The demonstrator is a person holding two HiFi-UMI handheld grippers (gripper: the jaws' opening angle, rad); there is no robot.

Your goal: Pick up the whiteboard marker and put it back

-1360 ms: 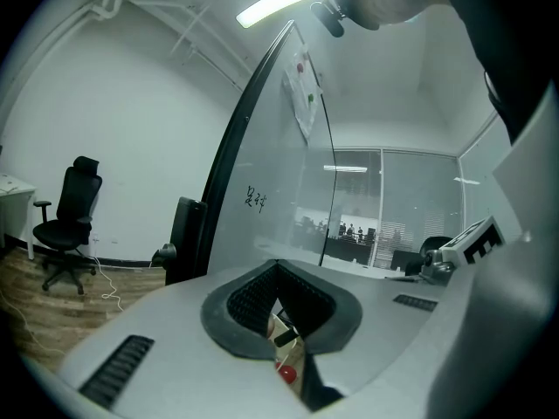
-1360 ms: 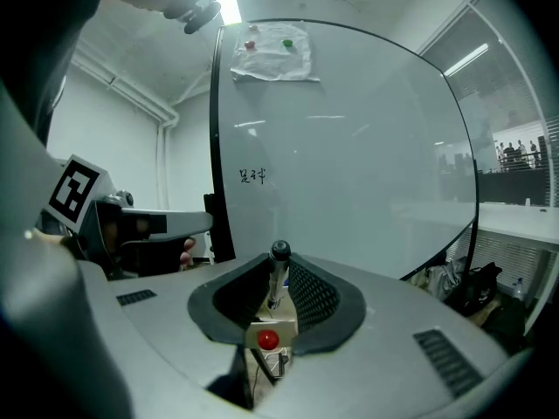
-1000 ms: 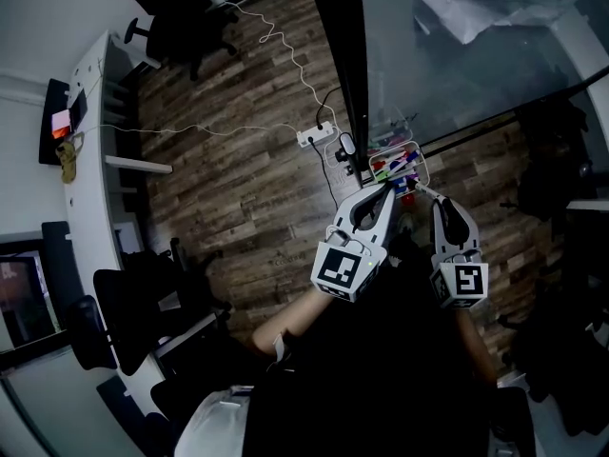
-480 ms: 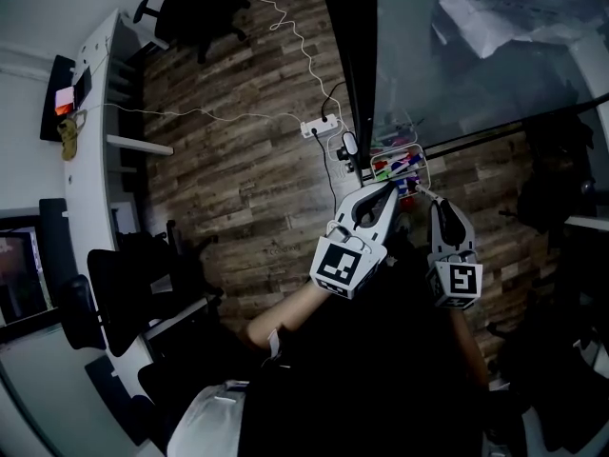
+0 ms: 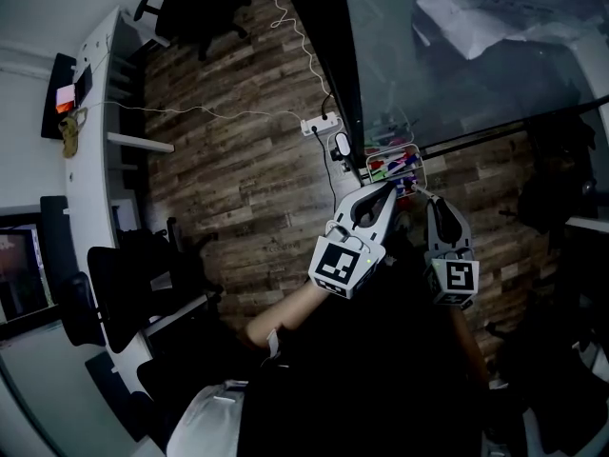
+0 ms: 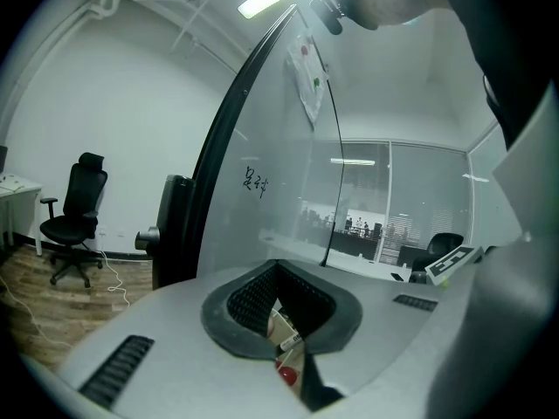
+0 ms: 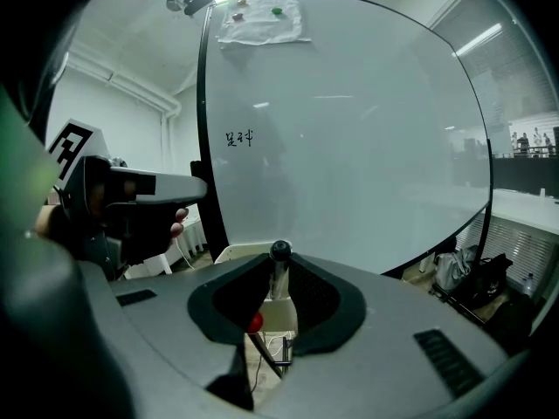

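Note:
A whiteboard marker (image 7: pixel 279 254) with a black cap stands upright between the jaws of my right gripper (image 7: pixel 278 274), which is shut on it. Below it lies a wire basket (image 5: pixel 370 166) of coloured markers, hung at the whiteboard's lower edge; a red cap (image 7: pixel 254 322) shows through the jaws. In the head view my right gripper (image 5: pixel 425 196) points at the basket from just below it. My left gripper (image 5: pixel 386 190) is beside it, its fingertips together with nothing held. Through its jaws (image 6: pixel 278 273) I see a labelled marker (image 6: pixel 289 342) in the basket.
The whiteboard (image 7: pixel 349 120) fills the front, with small writing and a paper sheet (image 7: pixel 260 16) pinned at the top. A power strip (image 5: pixel 319 125) and its cable lie on the wood floor. Office chairs (image 5: pixel 124 303) and a white desk (image 5: pixel 90 160) stand at the left.
The head view has shifted slightly. Both grippers stay at the basket, the right one still holding the marker.

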